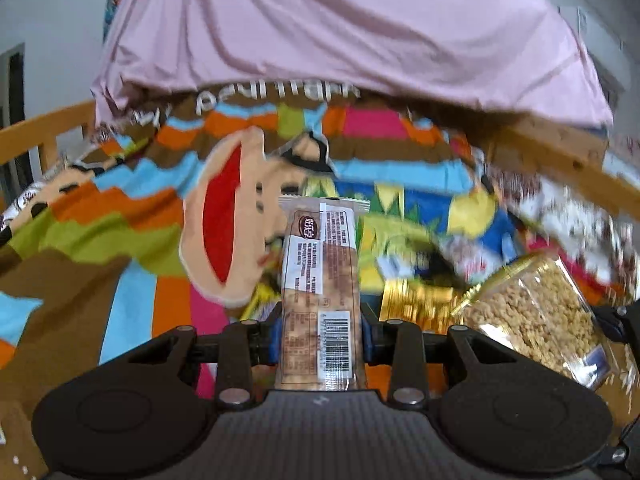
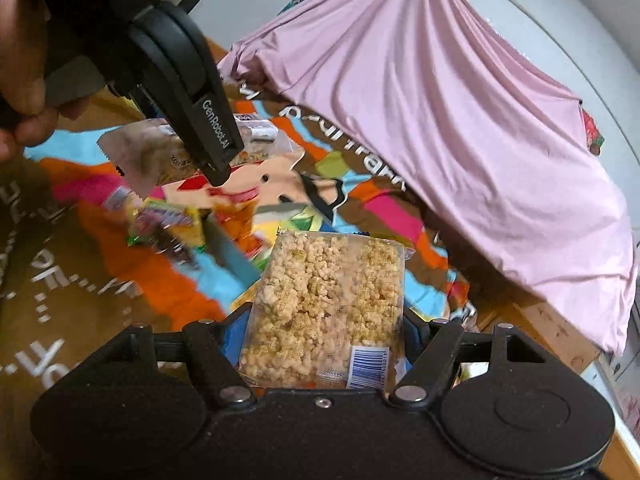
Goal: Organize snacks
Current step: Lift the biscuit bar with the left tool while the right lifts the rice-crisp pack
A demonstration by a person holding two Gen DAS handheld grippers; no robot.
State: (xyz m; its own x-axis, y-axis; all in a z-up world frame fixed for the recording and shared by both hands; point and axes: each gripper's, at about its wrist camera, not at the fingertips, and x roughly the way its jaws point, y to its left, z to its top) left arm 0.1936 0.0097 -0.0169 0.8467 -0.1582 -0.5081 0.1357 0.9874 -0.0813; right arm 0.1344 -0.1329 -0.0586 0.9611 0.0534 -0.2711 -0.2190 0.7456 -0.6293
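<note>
Mid-carry: left hand-held gripper clamped narrow on upright nut bar, right hand-held gripper clamped wide on puffed-rice pack, both clear above cartoon blanket; next probably needs a drop spot away from loose snack pile.

"GenRobot.AI" is printed in white on a black finger of the left gripper, seen from the right wrist. A barcode is carried on the snack bar wrapper, with a round dark-red logo of Chinese characters near the top; the fine print is too small to be read. Another barcode is carried on the puffed-grain pack. White lettering is printed on the colourful bedsheet, blurred and only partly visible.
</note>
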